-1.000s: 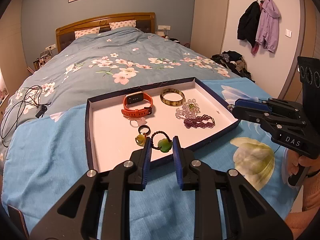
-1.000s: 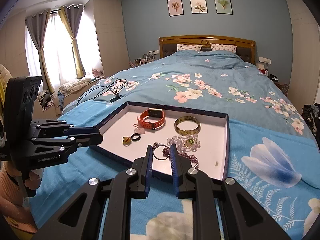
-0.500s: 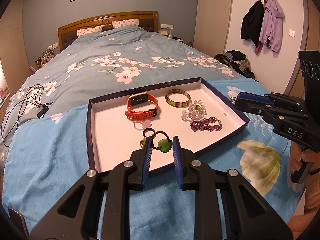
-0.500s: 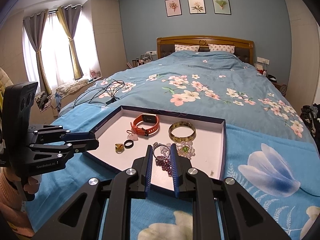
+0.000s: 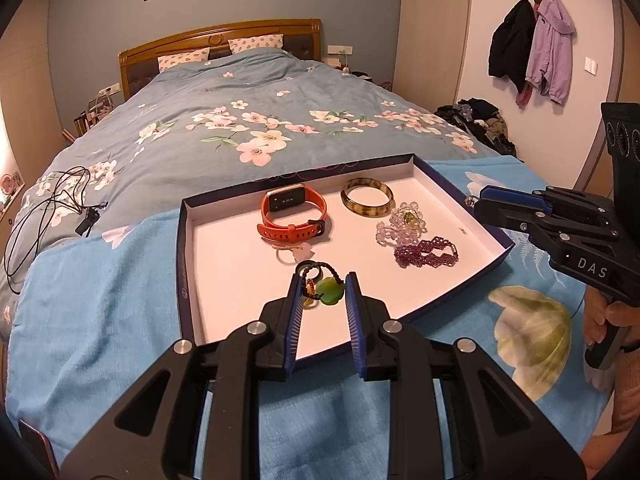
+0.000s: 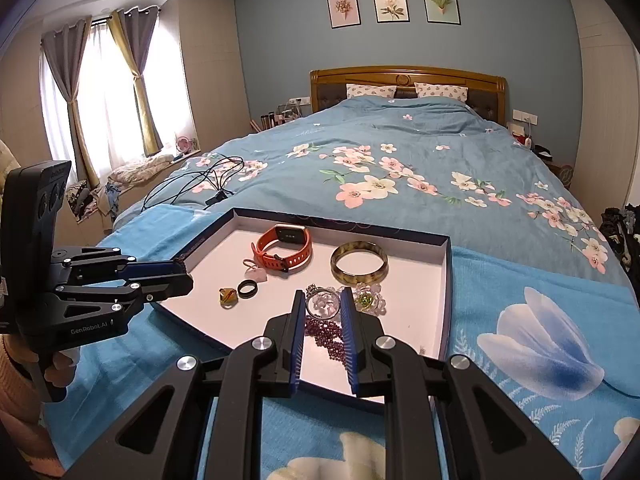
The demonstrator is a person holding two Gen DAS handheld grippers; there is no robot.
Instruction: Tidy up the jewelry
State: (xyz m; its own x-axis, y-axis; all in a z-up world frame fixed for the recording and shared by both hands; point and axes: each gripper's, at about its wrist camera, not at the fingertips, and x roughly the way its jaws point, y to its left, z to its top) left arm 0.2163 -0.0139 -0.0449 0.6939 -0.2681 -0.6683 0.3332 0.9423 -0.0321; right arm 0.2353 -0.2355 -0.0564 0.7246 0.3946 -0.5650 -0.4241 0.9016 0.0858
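Left gripper (image 5: 322,292): low centre of the left wrist view, clenched on the green pendant (image 5: 330,291) by its dark cord (image 5: 320,269); the piece hangs between the pads over the near part of the tray (image 5: 188,264).
Right gripper (image 6: 322,306): low centre of the right wrist view, grasping a silver ring (image 6: 320,303) above the purple bead bracelet (image 6: 326,334).
Tray contents: orange watch (image 5: 294,216) and amber bangle (image 5: 367,202) at the far side; clear bead bracelet (image 5: 402,222) right of centre; black ring (image 6: 247,290) and yellow ring (image 6: 228,297) near the left edge in the right wrist view.
Step in hand: you are likely carrying both pieces to a free spot in the tray.
Technique: keep each grip firm; lower each piece onto bare white floor, apart from its neighbours; release only when it rests. Keep the cord from snagging the black ring below it.
Change from earlier frame: the tray sits slightly nearer and larger in both views; both grips are unchanged; the silver ring now sits over the clear beads rather than over bare floor.
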